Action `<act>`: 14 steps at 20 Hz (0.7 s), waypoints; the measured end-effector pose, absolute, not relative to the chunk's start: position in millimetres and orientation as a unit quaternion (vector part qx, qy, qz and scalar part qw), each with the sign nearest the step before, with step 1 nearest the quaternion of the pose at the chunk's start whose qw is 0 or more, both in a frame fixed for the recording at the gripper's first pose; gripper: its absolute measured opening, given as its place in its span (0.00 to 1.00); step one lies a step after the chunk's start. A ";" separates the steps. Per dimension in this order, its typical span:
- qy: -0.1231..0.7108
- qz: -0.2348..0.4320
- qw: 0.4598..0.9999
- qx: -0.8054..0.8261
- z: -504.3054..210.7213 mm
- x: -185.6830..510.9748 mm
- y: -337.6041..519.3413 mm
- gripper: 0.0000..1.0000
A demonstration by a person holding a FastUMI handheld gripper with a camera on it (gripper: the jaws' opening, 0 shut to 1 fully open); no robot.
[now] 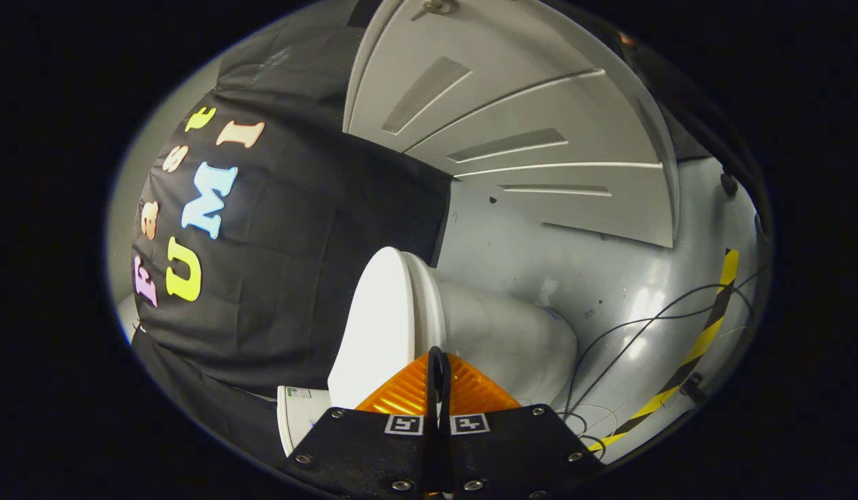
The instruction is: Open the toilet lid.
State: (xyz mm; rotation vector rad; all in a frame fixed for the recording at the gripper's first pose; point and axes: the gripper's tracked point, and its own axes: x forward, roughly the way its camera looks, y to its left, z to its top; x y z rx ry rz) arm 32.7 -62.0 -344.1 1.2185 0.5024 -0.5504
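Gripper view has the tongs (438,361) rolled onto their side, so the whole booth appears tipped over. Their two fingers are pressed together with no gap showing between them and nothing caught there; the tips meet in a narrow dark loop just short of the toilet.

Directly ahead of the fingertips sits the toilet (498,333), its white lid (377,326) down flat on the seat. The lid's rim edge is the closest part to the fingertips, but whether they touch it cannot be told. The bowl (512,337) runs off to the right of the lid, down to the grey floor (512,243).

Near the tongs on the left, beside the lid, a white tank corner (300,410) with a small sticker pokes out. Further left, the black cloth wall (297,229) hangs behind the toilet.

On the right, thin black cables (651,323) loop across the floor, and a yellow-and-black hazard tape strip (707,333) runs past them. Far beyond the toilet stands a pale panelled door (512,118) with a metal knob (437,6).
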 end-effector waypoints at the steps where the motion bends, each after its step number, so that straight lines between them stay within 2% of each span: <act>1: 0.235 -0.252 0.759 0.553 -339.1 32.9 -60.7 0.00; 9: 0.226 -0.233 0.786 0.527 -270.3 51.2 -57.2 0.00; 14: 0.202 -0.198 0.815 0.505 -210.4 67.6 -41.0 0.00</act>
